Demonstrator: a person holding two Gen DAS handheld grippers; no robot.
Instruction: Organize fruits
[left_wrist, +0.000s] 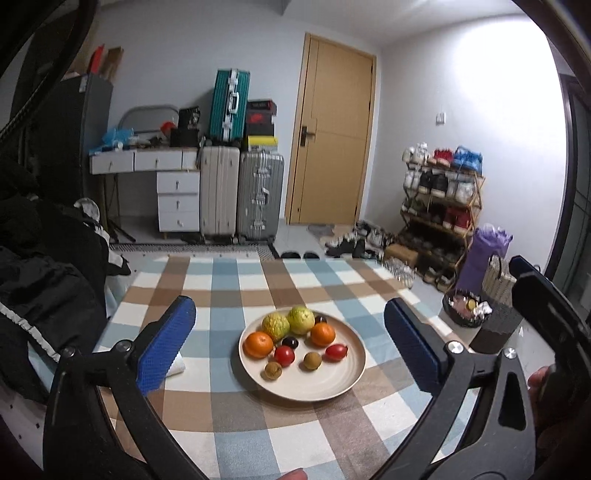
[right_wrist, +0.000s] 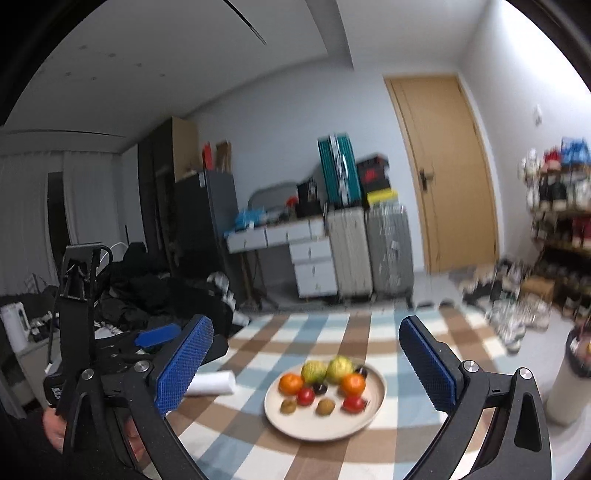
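Note:
A beige plate (left_wrist: 343, 376) sits on the checked tablecloth and holds two oranges (left_wrist: 258, 344), two yellow-green fruits (left_wrist: 301, 319), two red fruits (left_wrist: 284, 355), two brown fruits (left_wrist: 312, 360) and dark plums (left_wrist: 290, 342). My left gripper (left_wrist: 290, 343) is open and empty, held above and before the plate. The right wrist view shows the same plate (right_wrist: 373, 410), blurred, with an orange (right_wrist: 290, 383). My right gripper (right_wrist: 306, 365) is open and empty, with the plate between its fingers further ahead. The left gripper (right_wrist: 147, 341) shows at its left.
A white roll (right_wrist: 212, 383) lies on the cloth left of the plate. Black clothing (left_wrist: 44, 288) is piled at the table's left. Suitcases (left_wrist: 240, 195), white drawers (left_wrist: 177, 195), a wooden door (left_wrist: 332, 136) and a shoe rack (left_wrist: 439, 206) stand behind. A basket (left_wrist: 467, 308) sits on the floor at right.

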